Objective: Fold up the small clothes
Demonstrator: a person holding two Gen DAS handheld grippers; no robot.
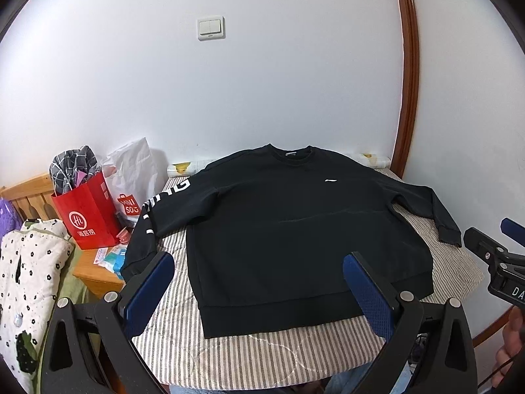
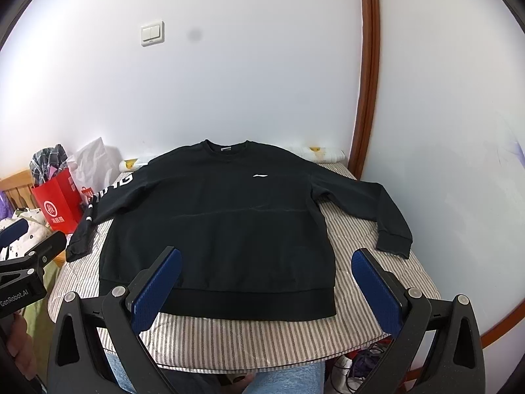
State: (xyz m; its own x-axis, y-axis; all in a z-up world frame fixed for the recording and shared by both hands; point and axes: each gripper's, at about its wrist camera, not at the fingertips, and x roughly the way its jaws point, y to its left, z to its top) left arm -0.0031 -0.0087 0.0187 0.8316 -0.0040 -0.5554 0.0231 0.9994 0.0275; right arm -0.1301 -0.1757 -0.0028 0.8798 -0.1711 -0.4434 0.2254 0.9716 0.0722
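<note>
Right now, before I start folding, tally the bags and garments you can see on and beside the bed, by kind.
Black sweatshirt, laid flat on the striped bed cover: 1
Red paper bag: 1
White plastic bag: 1
Plaid garment stuffed in the red bag: 1
Total: 4
Both the left gripper and right gripper are open, holding nothing.

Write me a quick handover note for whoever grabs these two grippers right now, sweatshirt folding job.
Left gripper: open, holding nothing, hovering over the near hem.
Right gripper: open, holding nothing, also above the hem.
Black sweatshirt: lies flat, front up, on the striped cover, collar toward the wall, both sleeves spread out; the lettered sleeve hangs over the edge by the red bag.
Done: garment spread out.
Left: all folding; no fold made yet. Likely start with the sleeves.
</note>
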